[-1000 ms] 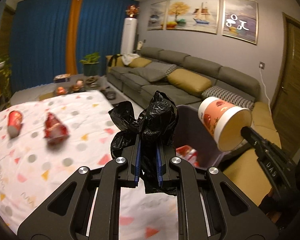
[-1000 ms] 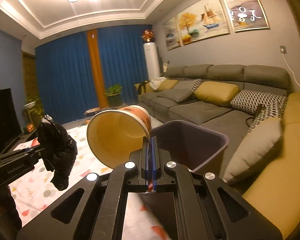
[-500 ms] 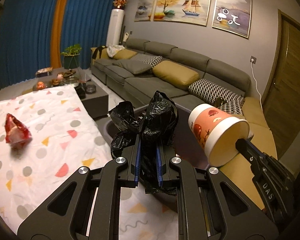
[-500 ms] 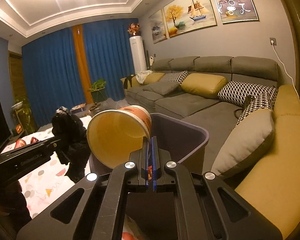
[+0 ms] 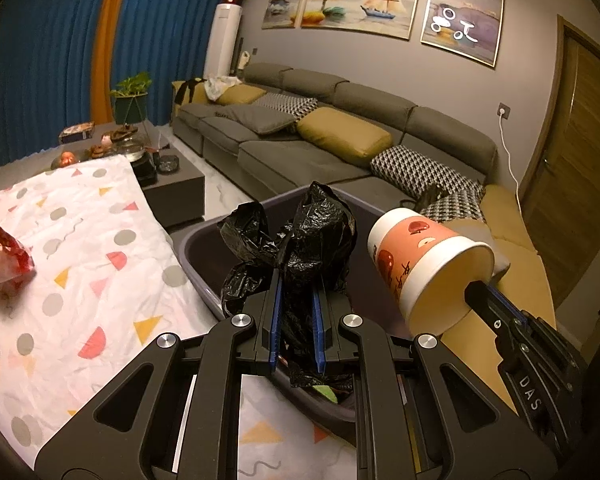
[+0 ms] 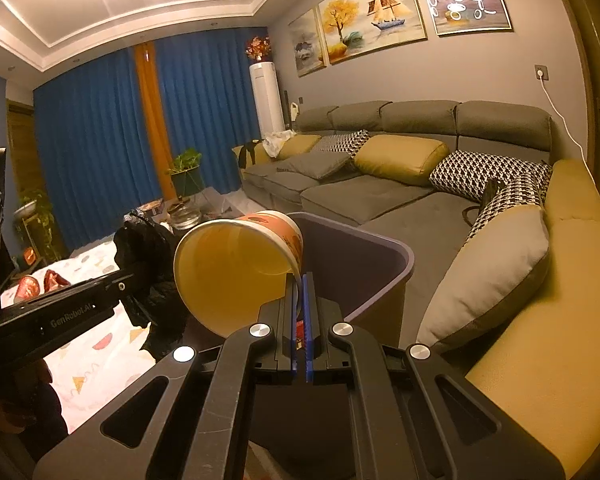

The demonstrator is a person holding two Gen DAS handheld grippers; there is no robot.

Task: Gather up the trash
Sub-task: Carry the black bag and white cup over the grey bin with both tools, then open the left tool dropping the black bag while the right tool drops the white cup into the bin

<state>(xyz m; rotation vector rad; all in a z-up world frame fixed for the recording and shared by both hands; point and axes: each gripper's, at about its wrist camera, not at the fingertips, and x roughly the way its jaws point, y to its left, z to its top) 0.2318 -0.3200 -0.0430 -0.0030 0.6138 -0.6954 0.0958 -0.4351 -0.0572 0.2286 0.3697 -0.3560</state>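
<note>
My left gripper (image 5: pixel 296 280) is shut on a crumpled black plastic bag (image 5: pixel 300 236), holding it over the near rim of a grey bin (image 5: pixel 196 256). My right gripper (image 6: pixel 299 280) is shut on the rim of a paper cup (image 6: pixel 236 264) with an orange printed wall, tipped on its side above the bin (image 6: pixel 380 276). The cup (image 5: pixel 424 256) and the right gripper (image 5: pixel 476 292) also show at the right of the left wrist view. Some trash lies at the bin's bottom. A red crumpled wrapper (image 5: pixel 4 256) rests on the patterned tablecloth (image 5: pixel 100 240).
A grey sofa (image 5: pixel 320 140) with yellow and patterned cushions runs behind the bin. A low dark table (image 5: pixel 172 184) with dishes stands past the tablecloth. More red items (image 6: pixel 40 284) lie on the cloth in the right wrist view. A yellow sofa section (image 6: pixel 540 340) sits close on the right.
Both grippers have moved toward the bin and dipped lower; the bag and cup now hang over its opening. The red wrapper has slid to the left edge of the left wrist view.
</note>
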